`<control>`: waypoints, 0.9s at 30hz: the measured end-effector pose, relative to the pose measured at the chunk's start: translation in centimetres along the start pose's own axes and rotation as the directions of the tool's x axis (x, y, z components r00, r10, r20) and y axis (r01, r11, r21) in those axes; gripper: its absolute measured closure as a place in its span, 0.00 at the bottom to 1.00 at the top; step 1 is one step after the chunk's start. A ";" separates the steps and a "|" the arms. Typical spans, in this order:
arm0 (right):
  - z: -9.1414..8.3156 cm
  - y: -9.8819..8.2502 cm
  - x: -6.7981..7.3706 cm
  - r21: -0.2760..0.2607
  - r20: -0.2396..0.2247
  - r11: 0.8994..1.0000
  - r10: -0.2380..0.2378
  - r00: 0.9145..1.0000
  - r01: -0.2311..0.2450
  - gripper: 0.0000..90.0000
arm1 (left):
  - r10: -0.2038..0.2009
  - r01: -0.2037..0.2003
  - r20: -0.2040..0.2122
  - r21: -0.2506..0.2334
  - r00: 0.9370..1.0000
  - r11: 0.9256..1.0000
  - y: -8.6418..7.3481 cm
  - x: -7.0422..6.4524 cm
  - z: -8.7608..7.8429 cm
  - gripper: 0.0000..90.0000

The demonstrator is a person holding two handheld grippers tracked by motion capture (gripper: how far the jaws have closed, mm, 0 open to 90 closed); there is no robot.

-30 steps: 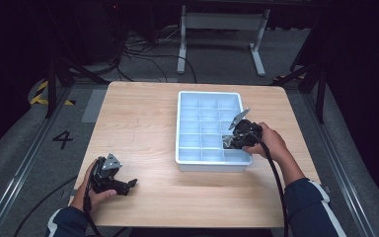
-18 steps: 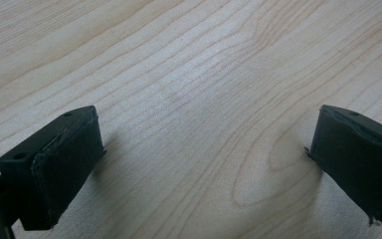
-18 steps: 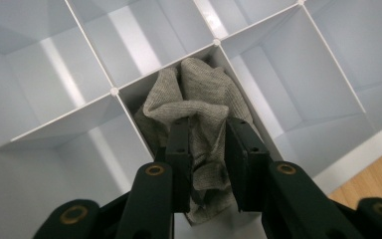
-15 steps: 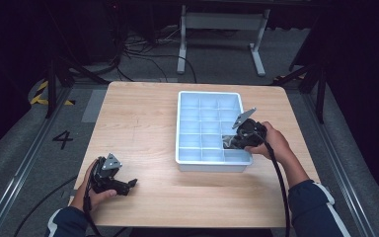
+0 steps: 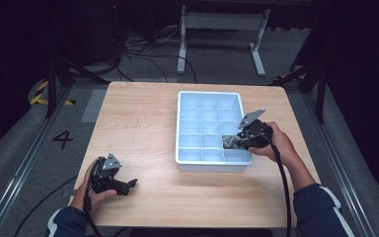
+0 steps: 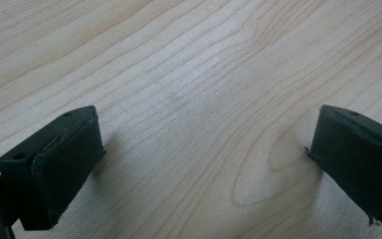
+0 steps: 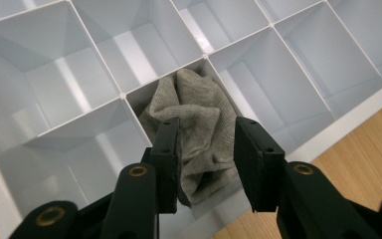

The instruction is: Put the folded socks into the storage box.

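the right claw (image 7: 206,149) has just been opening; its jaws stand apart over a grey cloth (image 7: 199,114), which lies bunched in the tray (image 5: 182,128) cell right under and ahead of the tips, with no pad pressing it. the cloth looks soft, light and floppy; it would likely take a pinch best at its raised top fold. the left claw (image 6: 204,164) rests open on the bench (image 6: 189,74), holding nothing.

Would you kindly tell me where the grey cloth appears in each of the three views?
High view: grey cloth in a compartment of the blue tray, near its right front, by the right gripper.
Left gripper view: not in it; bare wooden table.
Right gripper view: centre, bunched in one compartment.
Shared landmark: the tray.
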State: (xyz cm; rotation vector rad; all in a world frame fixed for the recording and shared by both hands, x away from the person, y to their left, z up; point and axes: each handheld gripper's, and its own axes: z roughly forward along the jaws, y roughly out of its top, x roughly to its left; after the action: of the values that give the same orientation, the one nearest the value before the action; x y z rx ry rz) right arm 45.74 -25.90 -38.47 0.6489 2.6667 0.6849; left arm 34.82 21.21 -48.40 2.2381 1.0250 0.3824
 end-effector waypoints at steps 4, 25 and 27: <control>-0.6 -0.6 0.1 -0.017 0.018 1.000 0.007 1.000 -0.006 0.67 | -0.001 0.001 0.000 0.000 1.000 1.000 0.0 0.0 0.0 0.00; -3.2 -3.4 0.6 -0.102 0.055 0.994 0.038 0.998 -0.033 0.55 | -0.001 0.001 0.001 0.000 1.000 1.000 0.0 0.0 0.0 0.00; -3.4 -3.6 0.6 -0.104 0.059 0.994 0.040 0.997 -0.034 0.54 | 0.000 0.000 0.000 0.000 1.000 1.000 0.0 0.0 0.0 0.00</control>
State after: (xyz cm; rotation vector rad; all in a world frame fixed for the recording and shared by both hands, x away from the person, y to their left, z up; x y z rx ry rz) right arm 42.60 -29.68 -37.62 0.6811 2.5509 0.7937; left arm 34.82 21.21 -48.40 2.2377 1.0250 0.3828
